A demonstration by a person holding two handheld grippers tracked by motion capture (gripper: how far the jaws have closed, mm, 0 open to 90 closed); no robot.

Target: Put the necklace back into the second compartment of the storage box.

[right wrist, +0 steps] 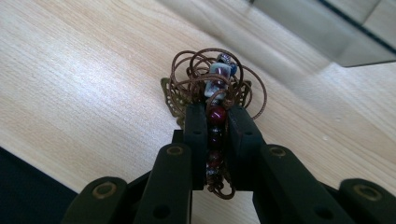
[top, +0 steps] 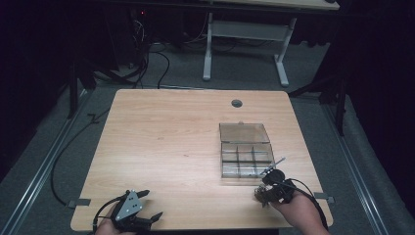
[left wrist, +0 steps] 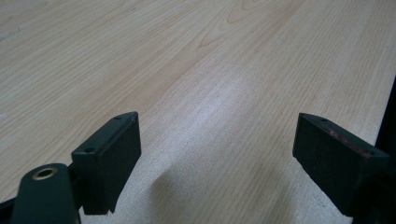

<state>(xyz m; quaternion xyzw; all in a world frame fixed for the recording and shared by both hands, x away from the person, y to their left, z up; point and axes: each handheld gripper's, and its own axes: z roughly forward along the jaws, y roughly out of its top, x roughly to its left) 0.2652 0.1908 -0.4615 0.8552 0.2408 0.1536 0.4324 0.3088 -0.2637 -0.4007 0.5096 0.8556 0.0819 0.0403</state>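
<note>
Near the front right corner of the pale wooden tabletop (top: 161, 127), the right gripper (top: 268, 191) sits beside a clear compartment box (top: 244, 152). Left gripper (left wrist: 215, 158) view: blocky black jaws spread wide over woodgrain. Right gripper view: jaws clamp a beaded wire bracelet (right wrist: 215, 88).

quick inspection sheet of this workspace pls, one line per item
surface: light wood table, round grommet hole near far edge
job's things: clear compartment box, lid open; beaded cord jewellery
clutter: nothing seen
grippers: left gripper open over bare wood; right gripper shut on the jewellery, beside the box
cables: black cable on floor at left
surroundings: grey carpet, white desk frame behind
</note>
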